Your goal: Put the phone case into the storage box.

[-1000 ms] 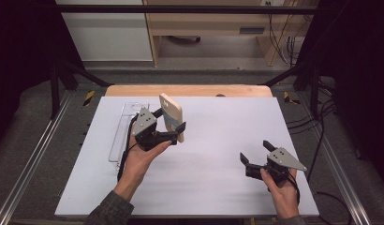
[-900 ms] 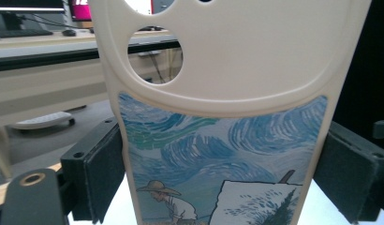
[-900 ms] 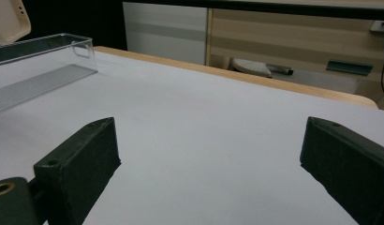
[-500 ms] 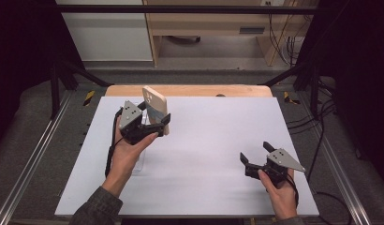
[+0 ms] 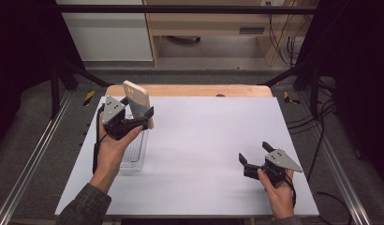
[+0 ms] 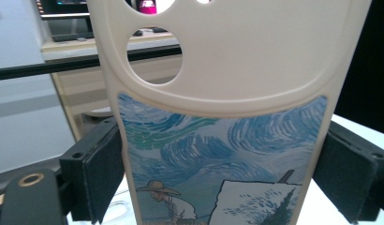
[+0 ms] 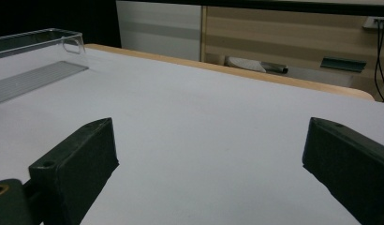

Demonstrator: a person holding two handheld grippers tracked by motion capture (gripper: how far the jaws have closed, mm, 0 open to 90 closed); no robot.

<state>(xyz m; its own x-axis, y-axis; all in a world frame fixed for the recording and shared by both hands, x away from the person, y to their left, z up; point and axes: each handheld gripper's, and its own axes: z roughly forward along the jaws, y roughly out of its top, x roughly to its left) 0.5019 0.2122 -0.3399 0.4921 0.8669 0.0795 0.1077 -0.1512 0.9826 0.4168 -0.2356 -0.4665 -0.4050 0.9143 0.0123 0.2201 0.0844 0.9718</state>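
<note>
We held a phone case (image 5: 136, 101) upright in our left gripper (image 5: 142, 118) above the clear tray (image 5: 134, 157), not yet set down; our right gripper (image 5: 254, 152) rested released on the worktop (image 5: 204, 140).

- I see the white table (image 5: 204, 140) evenly lit from above; surroundings dark.
- Shadows soft, no glare.
- Phone case (image 6: 218, 117) close-up slightly soft; background blurred.

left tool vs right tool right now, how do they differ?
Left tool is clamped on the edges of a cream phone case with a painted back, held upright; right tool is open with nothing between its jaws. The left is raised above the clear tray at the table's left; the right sits low near the table's front right. Both have black jaws and a grey plate.
</note>
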